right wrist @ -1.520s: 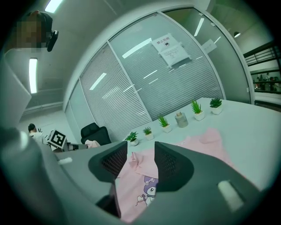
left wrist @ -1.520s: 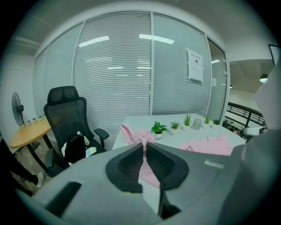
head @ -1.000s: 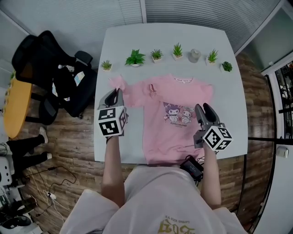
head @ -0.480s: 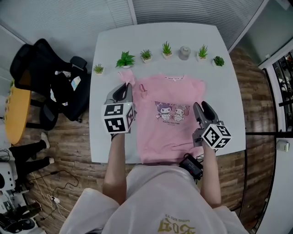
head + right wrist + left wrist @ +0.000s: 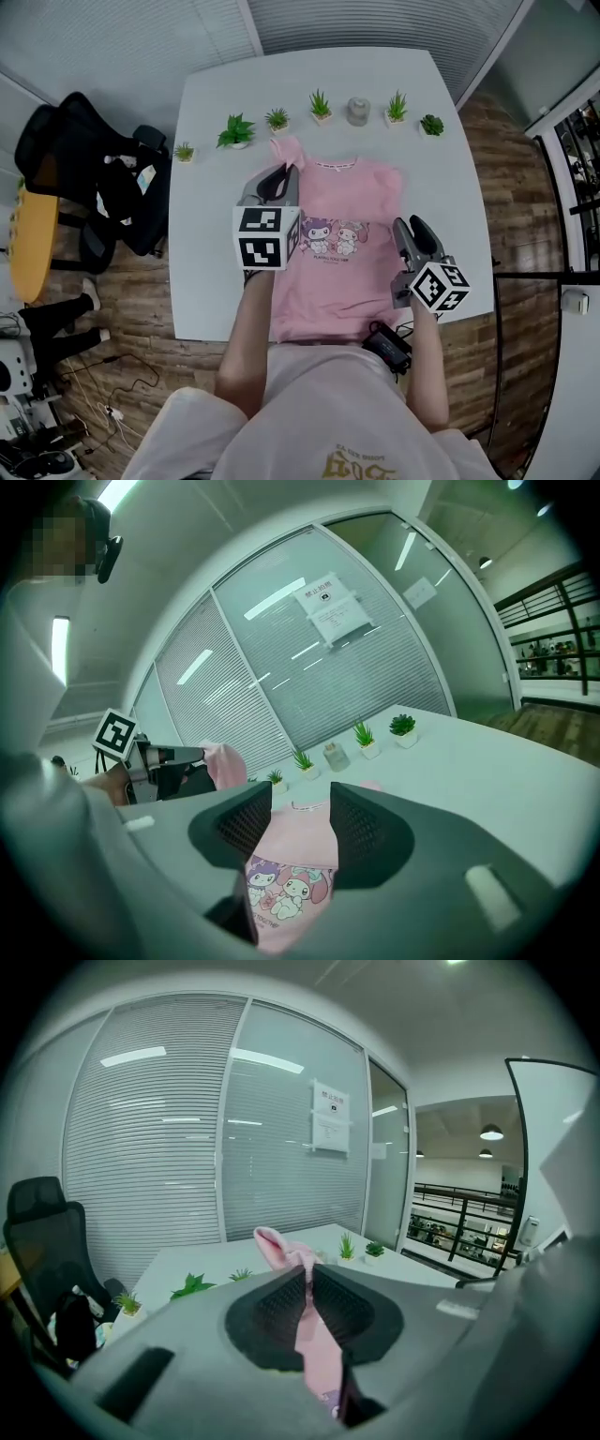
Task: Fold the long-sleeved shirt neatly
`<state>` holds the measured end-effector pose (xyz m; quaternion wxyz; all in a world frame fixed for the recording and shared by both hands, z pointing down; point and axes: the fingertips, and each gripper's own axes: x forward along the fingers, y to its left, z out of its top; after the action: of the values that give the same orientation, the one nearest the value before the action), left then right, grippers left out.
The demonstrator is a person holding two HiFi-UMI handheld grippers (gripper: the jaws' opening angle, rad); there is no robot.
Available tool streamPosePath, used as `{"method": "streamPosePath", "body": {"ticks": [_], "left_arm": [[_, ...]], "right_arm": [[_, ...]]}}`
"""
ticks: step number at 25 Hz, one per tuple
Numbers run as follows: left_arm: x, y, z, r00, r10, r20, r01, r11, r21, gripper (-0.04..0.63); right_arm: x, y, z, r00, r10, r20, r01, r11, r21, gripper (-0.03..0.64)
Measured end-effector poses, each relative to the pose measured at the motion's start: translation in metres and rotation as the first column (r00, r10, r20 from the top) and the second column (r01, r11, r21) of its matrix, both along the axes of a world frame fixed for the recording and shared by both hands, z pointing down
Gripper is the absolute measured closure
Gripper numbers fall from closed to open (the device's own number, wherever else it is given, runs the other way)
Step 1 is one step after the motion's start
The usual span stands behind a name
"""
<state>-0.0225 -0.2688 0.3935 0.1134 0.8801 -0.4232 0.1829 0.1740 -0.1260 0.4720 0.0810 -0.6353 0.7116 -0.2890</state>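
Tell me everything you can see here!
Table: one, white, middle.
Shirt: one, pink, lying on the table.
Plants: six, green, in a row at the table's far side.
Jar: one, grey, among the plants.
Chair: one, black, left of the table.
Gadget: one, black, at the table's near edge.
Left tool: one, grey, shut on the shirt's sleeve.
Right tool: one, grey, open, near the shirt's right side.

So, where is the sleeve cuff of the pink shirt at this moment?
In the head view the cuff sticks out of the shut left claw, held over the left edge of the shirt, just before the row of small potted plants.
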Motion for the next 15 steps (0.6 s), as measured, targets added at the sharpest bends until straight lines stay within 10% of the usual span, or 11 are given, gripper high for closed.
{"method": "streamPosePath", "body": {"ticks": [15], "left_arm": [[0.152, 0.040, 0.117, 0.963, 0.223, 0.155, -0.204, 0.971, -0.127, 0.561]], "right_arm": [[0.041, 0.013, 0.034, 0.999, 0.007, 0.037, -0.006, 0.999, -0.044, 0.423]]}}
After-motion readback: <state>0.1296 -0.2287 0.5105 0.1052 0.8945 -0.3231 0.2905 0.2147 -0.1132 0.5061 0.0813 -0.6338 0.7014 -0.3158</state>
